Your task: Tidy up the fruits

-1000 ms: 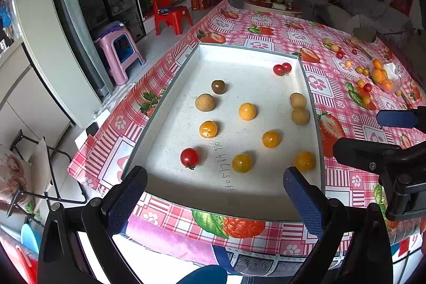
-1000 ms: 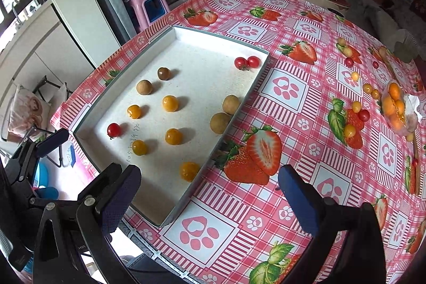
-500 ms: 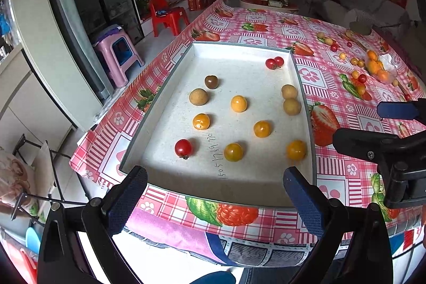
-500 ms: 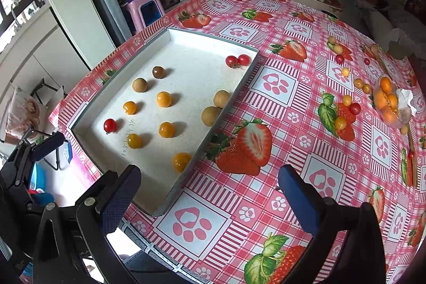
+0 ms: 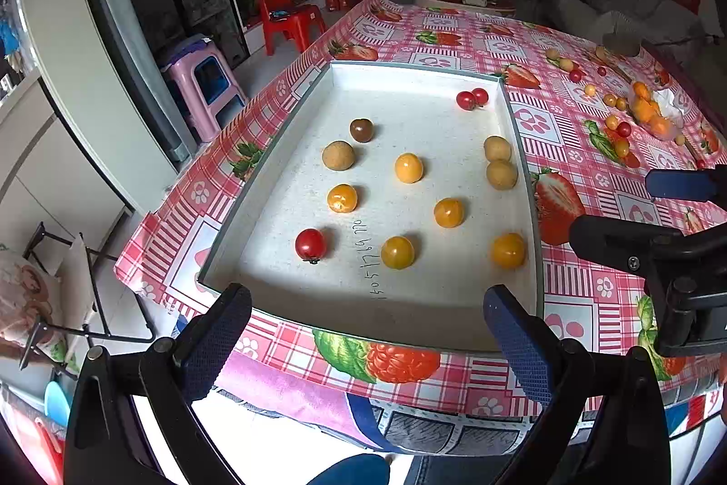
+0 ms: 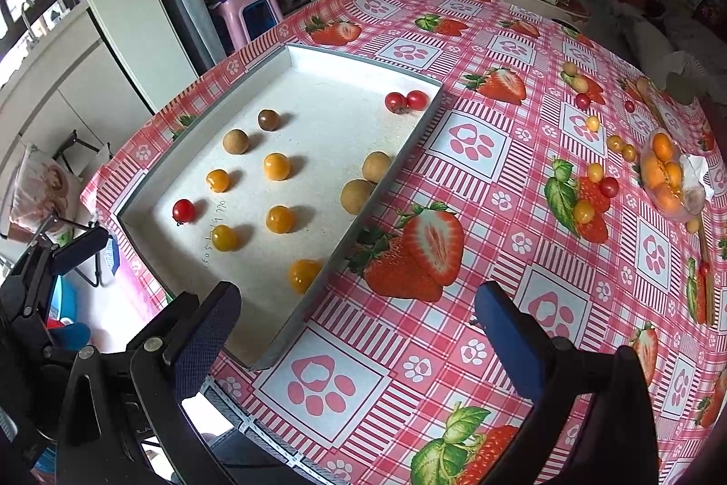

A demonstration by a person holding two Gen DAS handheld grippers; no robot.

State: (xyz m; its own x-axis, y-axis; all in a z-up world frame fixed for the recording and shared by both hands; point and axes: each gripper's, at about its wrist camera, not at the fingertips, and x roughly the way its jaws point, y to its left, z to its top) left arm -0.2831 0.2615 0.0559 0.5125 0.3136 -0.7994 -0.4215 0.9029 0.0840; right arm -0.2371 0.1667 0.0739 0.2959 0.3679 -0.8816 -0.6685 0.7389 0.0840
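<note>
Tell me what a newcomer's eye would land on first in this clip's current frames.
Probably the shallow white tray at the table's near left, dotted with yellow and red cherry tomatoes and tan round fruits, a red cherry tomato near its front. Next, the loud strawberry-and-paw tablecloth, with more loose fruits scattered far right. Both grippers, left and right, hover open and empty.

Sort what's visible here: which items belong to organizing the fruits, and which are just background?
Part of the job:
white tray
red tomato
orange tomatoes
brown round fruits
loose fruits on the tablecloth
both hand-held grippers, open and empty

Just lying about:
pink stool
red chair
</note>
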